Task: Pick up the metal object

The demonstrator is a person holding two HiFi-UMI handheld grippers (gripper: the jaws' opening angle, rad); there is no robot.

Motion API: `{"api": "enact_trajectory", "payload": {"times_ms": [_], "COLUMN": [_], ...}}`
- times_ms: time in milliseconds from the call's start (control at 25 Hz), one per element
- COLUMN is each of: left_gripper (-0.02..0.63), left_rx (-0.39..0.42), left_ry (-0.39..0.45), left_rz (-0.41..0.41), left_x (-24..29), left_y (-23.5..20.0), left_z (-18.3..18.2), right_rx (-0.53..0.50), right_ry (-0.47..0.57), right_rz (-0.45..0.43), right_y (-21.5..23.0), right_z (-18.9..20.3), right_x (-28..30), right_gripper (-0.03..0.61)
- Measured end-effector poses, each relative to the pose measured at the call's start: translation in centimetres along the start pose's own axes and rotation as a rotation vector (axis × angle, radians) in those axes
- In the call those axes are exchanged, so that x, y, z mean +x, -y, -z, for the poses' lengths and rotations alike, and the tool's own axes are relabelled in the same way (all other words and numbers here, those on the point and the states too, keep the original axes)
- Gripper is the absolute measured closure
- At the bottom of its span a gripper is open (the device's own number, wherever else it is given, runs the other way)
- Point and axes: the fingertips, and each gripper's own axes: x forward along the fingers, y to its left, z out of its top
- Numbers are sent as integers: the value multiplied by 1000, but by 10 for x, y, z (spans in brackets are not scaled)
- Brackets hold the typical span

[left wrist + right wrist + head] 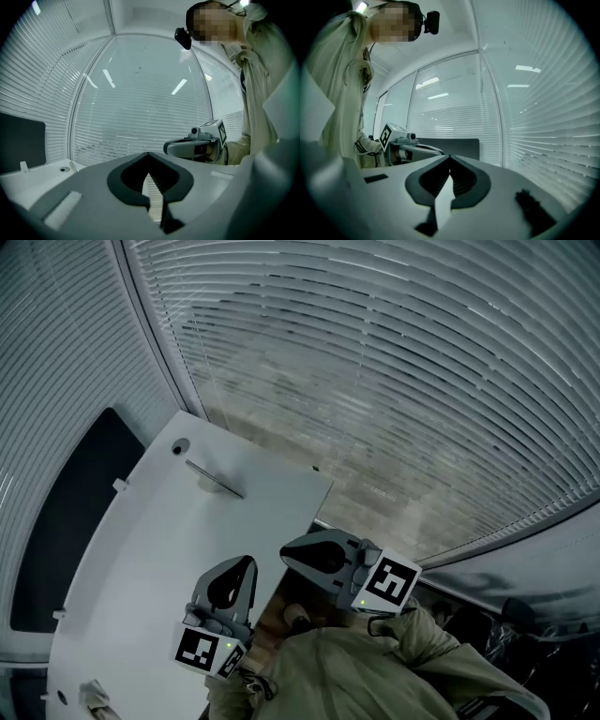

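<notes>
The metal object (pixel 214 476), a thin grey rod, lies flat on the far part of the white table (pixel 141 549), next to a round hole (pixel 179 447). My left gripper (pixel 246 563) hovers over the table's near right part, well short of the rod, shut with nothing in it. My right gripper (pixel 289 552) hangs just off the table's right edge, also shut and empty. In the left gripper view the jaws (pixel 148 154) meet at their tips, and the rod (pixel 73 166) shows far off at the left. The right gripper view has its jaws (pixel 450 157) closed tip to tip.
Window blinds (pixel 394 381) fill the far side. A dark panel (pixel 66 521) stands along the table's left edge. A small pale thing (pixel 94 697) lies at the table's near left corner. The person's jacket (pixel 375 671) is below the grippers.
</notes>
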Motion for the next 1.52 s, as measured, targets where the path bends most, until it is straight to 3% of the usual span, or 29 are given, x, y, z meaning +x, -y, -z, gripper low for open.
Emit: {"api": "enact_trajectory", "payload": {"times_ms": [200,480,840,1080,1240,1280,1360,1520], "left_gripper": [606,566,305,252,247,266,404,431], "left_rx": [-45,-100,-232,-330,-340,-330,-320,-344], "left_ry": [-38,-168,-257,-342,-358,-352,-336,-305], "left_rz": [-16,-77,-316,-343,-351,-347,-344,-347], "left_x": [14,49,101,130,143,147,152,150], "left_y": [-46,-112,-240,-281,-287,-286,-286,-285], "left_z": [15,66,111,151,163,162,158,153], "right_rx": [36,138,190,209,240,245,256,262], "right_ry": [-31,-113,-168,-195,-216,-218,-213,-220], "right_rz": [-1,-5,-62,-91,-103,-107,-113,-113], "right_y": [21,64,119,141,148,149,151,153], "right_z": [14,51,86,103,116,118,121,122], "right_x": [31,60,99,123,127,127,128,129], "right_gripper": [574,574,574,574,574,574,574,574]}}
